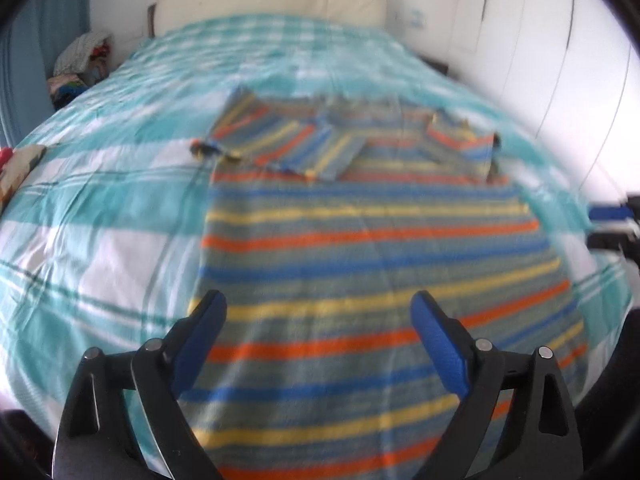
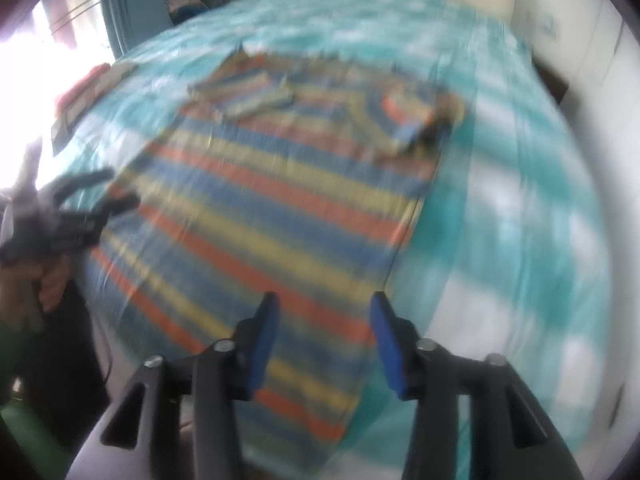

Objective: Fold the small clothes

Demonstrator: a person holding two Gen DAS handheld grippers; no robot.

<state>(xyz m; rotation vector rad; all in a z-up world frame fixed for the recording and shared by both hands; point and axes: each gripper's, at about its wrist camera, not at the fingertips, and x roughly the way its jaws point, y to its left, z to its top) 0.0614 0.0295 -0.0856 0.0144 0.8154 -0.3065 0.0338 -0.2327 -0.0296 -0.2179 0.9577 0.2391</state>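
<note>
A striped shirt (image 1: 360,240) in blue, yellow and orange lies flat on the bed, both sleeves folded in over its chest. My left gripper (image 1: 320,312) is open and empty above the shirt's lower hem. My right gripper (image 2: 324,312) is open and empty above the shirt's (image 2: 280,200) lower right corner. The left gripper (image 2: 104,196) also shows at the left of the right wrist view, held in a hand. The right gripper's blue pads (image 1: 608,214) show at the right edge of the left wrist view. Both views are blurred.
The bed has a teal and white checked cover (image 1: 120,184) and a cream headboard (image 1: 272,0). A pile of clothes (image 1: 84,60) sits at the far left beside the bed. White wardrobe doors (image 1: 560,60) stand on the right. A bright window (image 2: 48,40) is at left.
</note>
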